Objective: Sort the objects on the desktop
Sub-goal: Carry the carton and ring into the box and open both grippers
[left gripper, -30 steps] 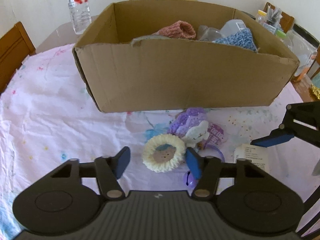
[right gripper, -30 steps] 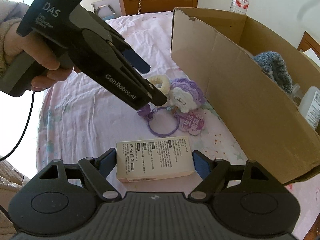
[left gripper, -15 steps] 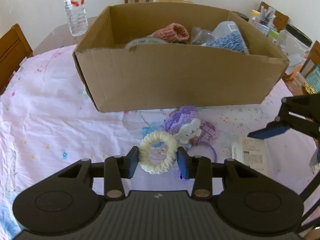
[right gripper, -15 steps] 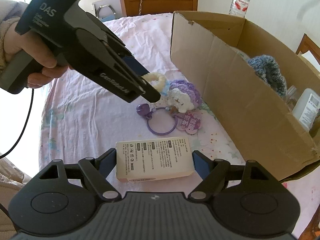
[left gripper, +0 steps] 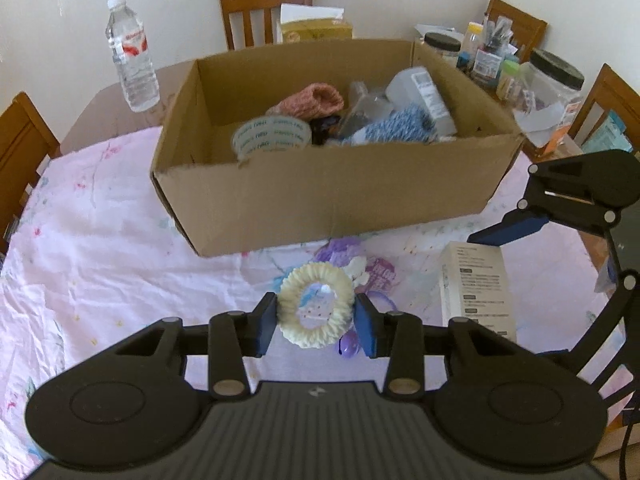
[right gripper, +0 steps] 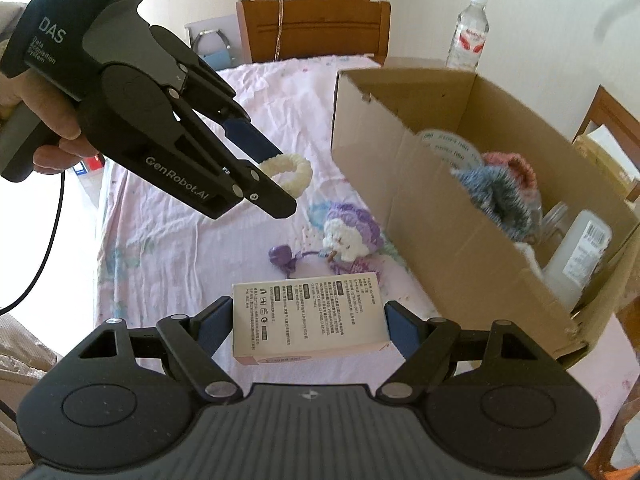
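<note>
My left gripper (left gripper: 316,318) is shut on a cream crocheted ring (left gripper: 316,310) and holds it in the air above the table, in front of the cardboard box (left gripper: 328,196); the ring also shows in the right wrist view (right gripper: 290,174). My right gripper (right gripper: 308,326) has its jaws on both sides of a white printed carton (right gripper: 308,316), which is raised off the pink tablecloth (right gripper: 168,248). A purple and white crocheted keychain (right gripper: 350,236) lies on the cloth beside the box (right gripper: 440,216).
The box holds a tape roll (left gripper: 272,136), pink and blue knitted items and plastic bottles. A water bottle (left gripper: 132,68) stands behind the box on the left. Jars and clutter (left gripper: 516,68) stand at the back right. Wooden chairs surround the table.
My left gripper closed on the cream ring and lifted it off the cloth. My right gripper closed in on the white carton and raised it.
</note>
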Action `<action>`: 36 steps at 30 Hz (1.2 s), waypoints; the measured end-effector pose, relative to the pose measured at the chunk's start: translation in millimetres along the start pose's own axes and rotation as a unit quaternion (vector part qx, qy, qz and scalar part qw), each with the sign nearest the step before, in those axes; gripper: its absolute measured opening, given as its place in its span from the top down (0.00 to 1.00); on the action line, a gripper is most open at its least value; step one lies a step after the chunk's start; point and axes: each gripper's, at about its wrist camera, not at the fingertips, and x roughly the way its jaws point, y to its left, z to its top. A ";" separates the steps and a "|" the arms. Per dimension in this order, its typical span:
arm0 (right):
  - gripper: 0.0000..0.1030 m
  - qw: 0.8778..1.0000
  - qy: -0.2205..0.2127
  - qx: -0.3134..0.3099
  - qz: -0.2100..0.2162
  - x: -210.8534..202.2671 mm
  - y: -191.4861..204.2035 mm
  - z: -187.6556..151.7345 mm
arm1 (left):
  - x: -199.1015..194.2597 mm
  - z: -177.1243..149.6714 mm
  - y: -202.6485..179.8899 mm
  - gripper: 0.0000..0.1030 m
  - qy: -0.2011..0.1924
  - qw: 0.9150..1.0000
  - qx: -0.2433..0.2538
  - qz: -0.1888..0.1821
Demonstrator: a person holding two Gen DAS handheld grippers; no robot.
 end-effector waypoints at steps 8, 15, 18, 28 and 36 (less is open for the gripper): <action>0.18 0.999 -0.034 -0.017 -0.013 -27.9 -2.5 12.3 | -26.7 20.8 -9.2 0.61 -0.032 0.999 0.014 0.014; 0.18 0.998 -0.061 -0.015 -0.031 -53.1 -11.7 23.3 | -42.3 44.5 -14.1 0.61 -0.057 0.998 0.028 0.017; 0.18 0.996 -0.069 -0.013 -0.049 -62.4 -18.1 27.5 | -44.5 57.6 -14.9 0.61 -0.069 0.997 0.044 0.013; 0.18 0.989 -0.078 0.031 -0.121 -80.2 -45.0 43.8 | -32.4 94.3 -4.8 0.61 -0.085 0.992 0.094 -0.008; 0.18 0.982 -0.071 0.068 -0.164 -72.9 -65.5 57.0 | -20.2 115.3 15.7 0.61 -0.091 0.988 0.120 -0.023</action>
